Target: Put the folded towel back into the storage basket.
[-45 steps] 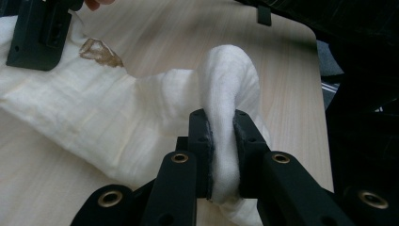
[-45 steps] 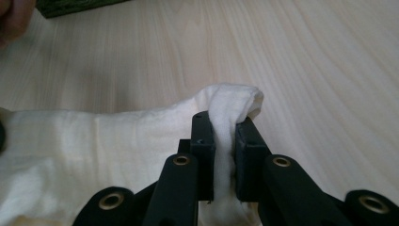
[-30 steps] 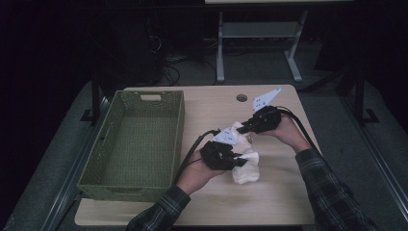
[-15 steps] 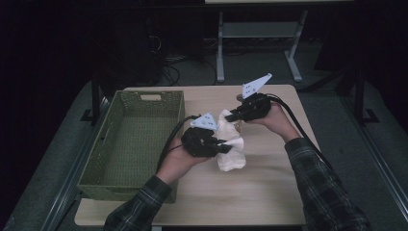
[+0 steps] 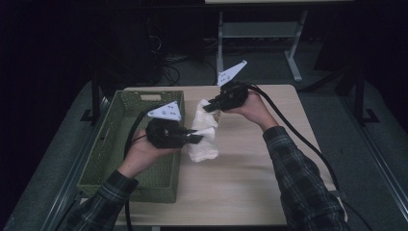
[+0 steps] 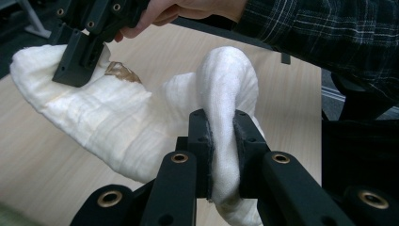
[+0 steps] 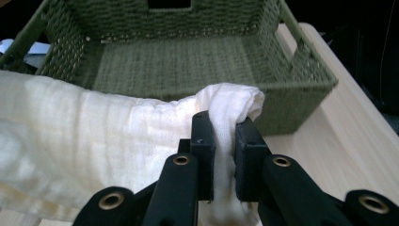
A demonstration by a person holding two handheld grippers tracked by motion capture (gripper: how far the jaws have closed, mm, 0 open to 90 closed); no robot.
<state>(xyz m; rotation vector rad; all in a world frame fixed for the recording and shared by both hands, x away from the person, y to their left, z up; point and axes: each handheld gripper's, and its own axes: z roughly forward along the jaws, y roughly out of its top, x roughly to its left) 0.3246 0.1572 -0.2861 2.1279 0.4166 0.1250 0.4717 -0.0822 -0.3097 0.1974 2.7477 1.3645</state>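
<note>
A white cloth [image 5: 203, 137] hangs above the wooden table [image 5: 240, 192], held between both grippers. My left gripper [image 5: 198, 138] is shut on one bunched end of the cloth [image 6: 141, 127], just right of the basket's rim. Farther back, my right gripper [image 5: 207, 109] is shut on the other end of the cloth [image 7: 70, 150]. In the left gripper view, my left gripper [image 6: 222, 150] pinches a fold, and the right gripper's jaws bite the cloth's far corner near a brown stain [image 6: 121, 71]. My right gripper [image 7: 225, 155] clamps a rolled edge in the right gripper view.
A green woven basket [image 5: 108, 159] stands on the left part of the table, its inside bare [image 7: 188, 61]. Black cables trail from both grippers over the table's edges. A white desk frame [image 5: 260, 33] stands on the floor behind.
Both grippers have risen and moved back and left, lifting the cloth off the table. The cloth now hangs stretched between them beside the basket.
</note>
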